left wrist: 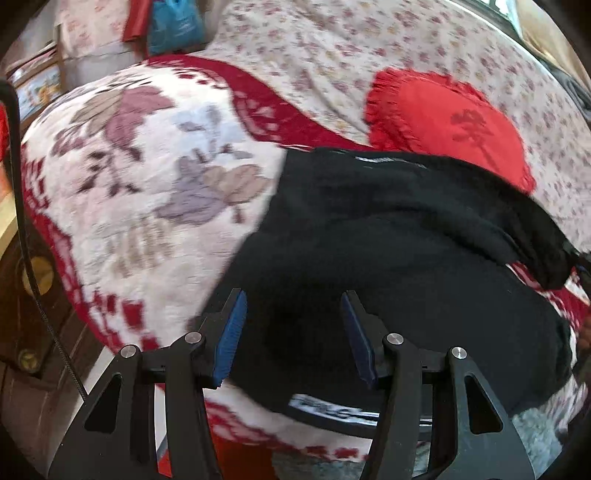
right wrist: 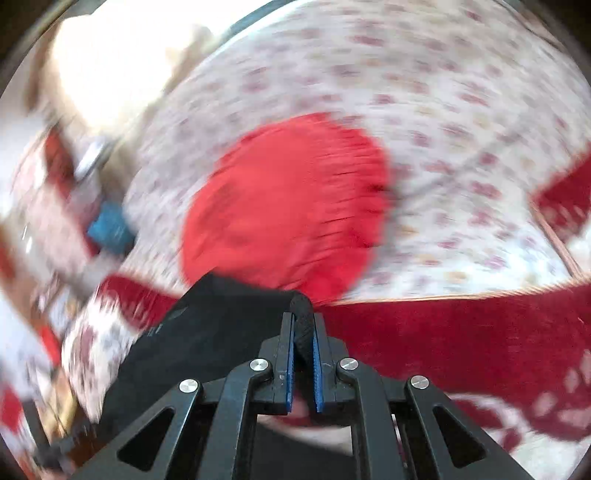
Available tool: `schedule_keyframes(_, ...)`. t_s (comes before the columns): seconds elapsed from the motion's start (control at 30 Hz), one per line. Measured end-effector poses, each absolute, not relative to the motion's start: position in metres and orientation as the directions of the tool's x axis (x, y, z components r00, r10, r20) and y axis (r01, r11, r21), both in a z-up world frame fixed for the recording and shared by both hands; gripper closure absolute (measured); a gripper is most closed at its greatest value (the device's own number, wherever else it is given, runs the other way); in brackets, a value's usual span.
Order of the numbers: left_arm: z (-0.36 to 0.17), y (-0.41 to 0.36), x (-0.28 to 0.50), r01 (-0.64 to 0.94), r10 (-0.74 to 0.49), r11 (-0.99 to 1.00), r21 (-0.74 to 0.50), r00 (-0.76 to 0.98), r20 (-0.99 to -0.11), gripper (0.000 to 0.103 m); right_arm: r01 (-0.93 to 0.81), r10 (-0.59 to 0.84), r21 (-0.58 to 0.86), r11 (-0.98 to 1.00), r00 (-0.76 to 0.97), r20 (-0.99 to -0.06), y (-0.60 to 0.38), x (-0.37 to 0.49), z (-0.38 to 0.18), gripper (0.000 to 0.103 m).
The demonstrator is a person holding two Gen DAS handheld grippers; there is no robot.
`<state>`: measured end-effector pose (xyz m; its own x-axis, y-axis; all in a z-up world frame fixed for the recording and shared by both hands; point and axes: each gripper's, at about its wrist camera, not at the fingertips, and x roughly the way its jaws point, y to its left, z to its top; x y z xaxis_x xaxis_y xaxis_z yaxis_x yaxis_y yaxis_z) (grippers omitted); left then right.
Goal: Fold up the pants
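Black pants (left wrist: pixel 388 251) lie bunched on a red and white floral blanket (left wrist: pixel 140 177) on the bed. My left gripper (left wrist: pixel 293 299) is open, its blue pads hovering over the near part of the pants, holding nothing. A white printed label (left wrist: pixel 332 408) shows on the pants' near edge. In the right wrist view my right gripper (right wrist: pixel 303 317) is shut on a fold of the black pants (right wrist: pixel 207 332) and holds it lifted; the cloth hangs away to the left. That view is blurred by motion.
A red fringed cushion (left wrist: pixel 447 122) lies just beyond the pants, also in the right wrist view (right wrist: pixel 284 199). A pale flowered sheet (left wrist: pixel 332 51) covers the bed behind. A blue bag (left wrist: pixel 173 26) stands at the back left. The bed's wooden edge (left wrist: pixel 33 332) runs at the left.
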<state>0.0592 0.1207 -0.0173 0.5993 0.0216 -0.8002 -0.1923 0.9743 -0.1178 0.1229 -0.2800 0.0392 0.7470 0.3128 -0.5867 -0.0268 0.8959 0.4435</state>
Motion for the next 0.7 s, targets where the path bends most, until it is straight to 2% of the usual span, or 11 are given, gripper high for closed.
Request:
schedule_keyframes(0.17, -0.012, 0.087, 0.068, -0.101, 0.007, 0.992, -0.071, 0.622, -0.783, 0.05, 0.111, 0.222, 0.438, 0.892, 0.738, -0.637, -0.315, 0.14, 0.019, 0.095)
schedule_keyframes(0.27, -0.019, 0.061, 0.077, -0.008, 0.012, 1.0, 0.009, 0.626, -0.78, 0.05, 0.292, -0.047, 0.255, 0.922, 0.737, -0.674, -0.325, 0.136, 0.021, 0.089)
schedule_keyframes(0.37, -0.033, 0.046, 0.085, 0.046, -0.028, 0.999, 0.0, 0.607, -0.794, 0.05, 0.353, -0.145, 0.223, 0.909, 0.768, -0.624, -0.337, 0.121, 0.037, 0.088)
schedule_keyframes(0.43, -0.043, 0.045, 0.089, 0.058, -0.081, 0.997, -0.059, 0.573, -0.815, 0.049, 0.291, -0.117, 0.21, 0.933, 0.8, -0.588, -0.328, 0.116, 0.049, 0.088)
schedule_keyframes(0.47, -0.045, 0.044, 0.089, 0.05, -0.082, 0.997, -0.066, 0.581, -0.81, 0.048, 0.215, -0.054, 0.215, 0.953, 0.815, -0.576, -0.319, 0.116, 0.055, 0.088)
schedule_keyframes(0.53, -0.046, 0.042, 0.089, 0.054, -0.084, 0.996, -0.065, 0.588, -0.804, 0.04, 0.018, 0.135, 0.246, 0.969, 0.796, -0.59, -0.295, 0.119, 0.055, 0.088)
schedule_keyframes(0.6, -0.046, 0.035, 0.089, 0.065, -0.079, 0.997, -0.05, 0.588, -0.805, 0.033, -0.097, 0.265, 0.286, 0.953, 0.724, -0.637, -0.273, 0.128, 0.042, 0.088)
schedule_keyframes(0.7, -0.048, 0.023, 0.088, 0.076, -0.039, 0.997, 0.007, 0.584, -0.811, 0.026, -0.096, 0.231, 0.216, 0.972, 0.577, -0.783, -0.254, 0.15, 0.007, 0.089)
